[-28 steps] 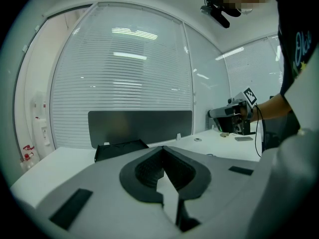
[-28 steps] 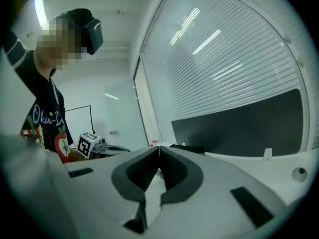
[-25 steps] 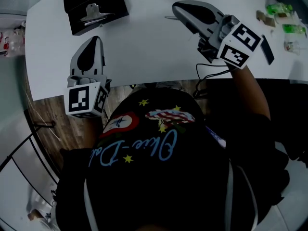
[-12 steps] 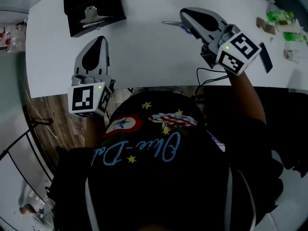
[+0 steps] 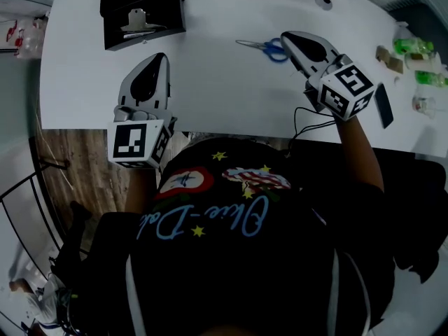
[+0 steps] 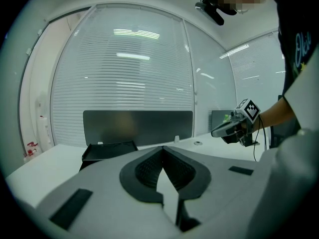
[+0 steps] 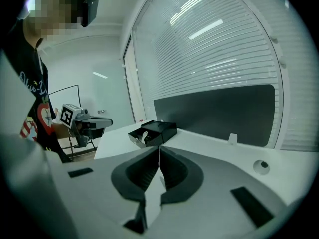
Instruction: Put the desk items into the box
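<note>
A black open box (image 5: 143,12) stands at the far left of the white table (image 5: 210,89), with a metal binder clip (image 5: 138,22) inside it. Blue-handled scissors (image 5: 262,47) lie flat on the table, just left of my right gripper's (image 5: 288,38) tip. That gripper is shut and holds nothing. My left gripper (image 5: 155,58) hovers near the front edge, below the box, also shut and empty. In the left gripper view the left gripper (image 6: 162,148) faces the box (image 6: 107,151). In the right gripper view the right gripper (image 7: 159,148) points toward the box (image 7: 154,132).
Small green packets (image 5: 409,46), brown bits (image 5: 388,58) and a dark flat device (image 5: 383,106) lie at the table's right end. A black cable (image 5: 308,117) hangs over the front edge. A round grommet hole (image 5: 323,0) sits at the back. A grey partition (image 6: 137,126) lines the far side.
My right gripper has drawn right and down toward the table, and the scissors now show in full beside its tip. My left gripper has shifted slightly along the front edge. Both stay shut.
</note>
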